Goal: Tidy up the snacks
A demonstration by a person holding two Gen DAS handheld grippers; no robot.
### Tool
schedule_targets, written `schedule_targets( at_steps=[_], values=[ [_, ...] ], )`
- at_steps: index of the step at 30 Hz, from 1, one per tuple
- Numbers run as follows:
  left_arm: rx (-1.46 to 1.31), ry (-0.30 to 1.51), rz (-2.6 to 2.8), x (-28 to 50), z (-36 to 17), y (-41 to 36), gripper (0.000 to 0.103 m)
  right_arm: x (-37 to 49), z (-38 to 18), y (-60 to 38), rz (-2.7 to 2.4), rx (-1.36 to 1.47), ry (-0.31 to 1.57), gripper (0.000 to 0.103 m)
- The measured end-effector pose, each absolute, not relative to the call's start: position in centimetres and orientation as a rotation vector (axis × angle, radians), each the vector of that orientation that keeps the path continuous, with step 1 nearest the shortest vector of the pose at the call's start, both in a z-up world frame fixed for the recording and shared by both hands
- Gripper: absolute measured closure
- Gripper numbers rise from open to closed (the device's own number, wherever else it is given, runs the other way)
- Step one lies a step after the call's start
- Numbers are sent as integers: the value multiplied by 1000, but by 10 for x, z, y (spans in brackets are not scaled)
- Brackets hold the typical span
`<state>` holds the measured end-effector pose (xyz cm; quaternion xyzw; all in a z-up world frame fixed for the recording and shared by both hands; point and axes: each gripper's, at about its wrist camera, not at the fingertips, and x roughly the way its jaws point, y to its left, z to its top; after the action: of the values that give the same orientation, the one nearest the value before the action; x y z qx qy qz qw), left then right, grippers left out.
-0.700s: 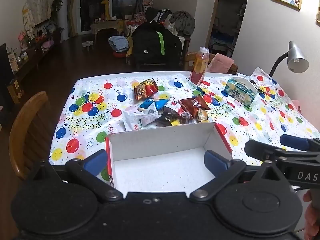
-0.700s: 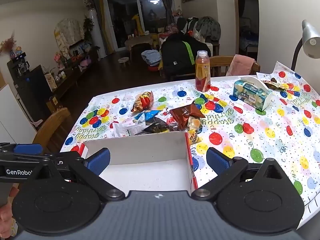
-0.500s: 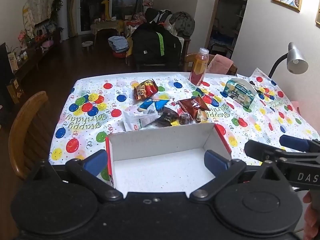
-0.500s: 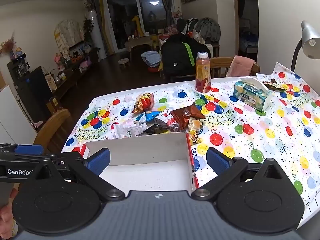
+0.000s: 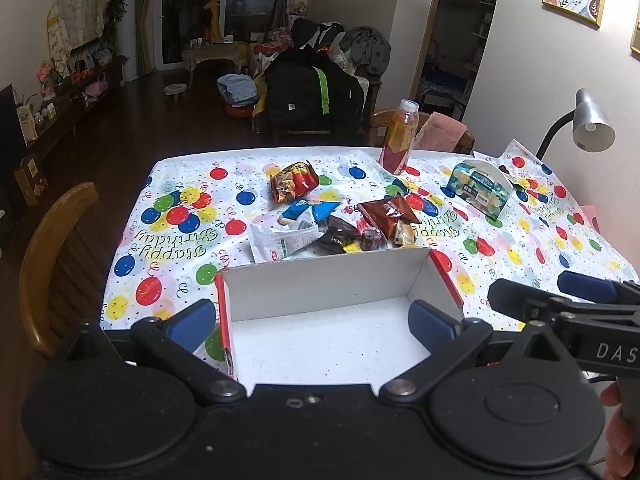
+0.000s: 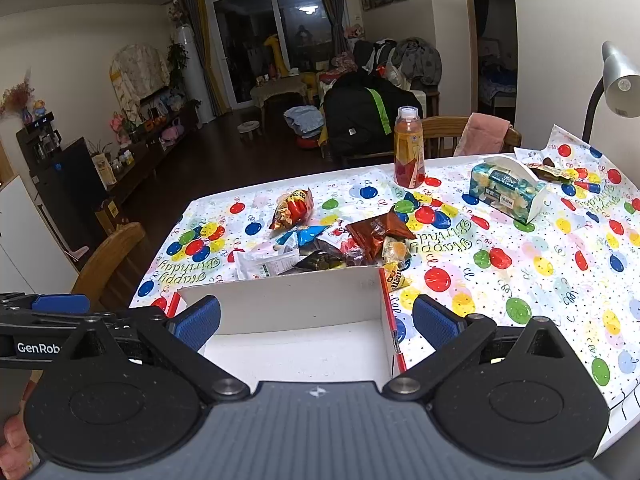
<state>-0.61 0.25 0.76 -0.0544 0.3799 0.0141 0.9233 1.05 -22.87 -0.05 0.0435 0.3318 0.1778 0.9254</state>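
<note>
Left wrist view: I am hovering my left gripper (image 5: 312, 320) over the near end of the white cardboard box (image 5: 320, 344), jaws spread wide and grasping nothing; its left pad is hanging outside the box's red-edged left wall and its right pad inside the right wall.
Box: it is sitting empty at the near table edge, open mouth up, probably so that the packets can be dropped straight in.
Snack pile: it is lying just beyond the box's far wall, from left to right a white packet (image 5: 284, 240), a blue packet (image 5: 310, 210), a dark wrapper (image 5: 336, 238) and a brown bag (image 5: 386, 212); a red-and-gold bag (image 5: 294, 180) is lying apart, farther back.
In the way: I am judging that far wall the only thing to clear on a reach forward.
Right wrist view: I am holding my right gripper (image 6: 316, 320) released too, straddling the box's right wall.
Bystanders: an orange drink bottle (image 6: 409, 148) is standing behind the pile, and a tissue pack (image 6: 506, 192) is lying to its right, both well apart from the box.
</note>
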Motion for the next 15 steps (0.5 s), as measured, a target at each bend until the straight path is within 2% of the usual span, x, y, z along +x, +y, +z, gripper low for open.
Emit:
schedule_targets(
  at_steps=[15],
  values=[
    [-128,781,34,-10,11,8,1,9,2,-224,366,101,675,0]
  ],
)
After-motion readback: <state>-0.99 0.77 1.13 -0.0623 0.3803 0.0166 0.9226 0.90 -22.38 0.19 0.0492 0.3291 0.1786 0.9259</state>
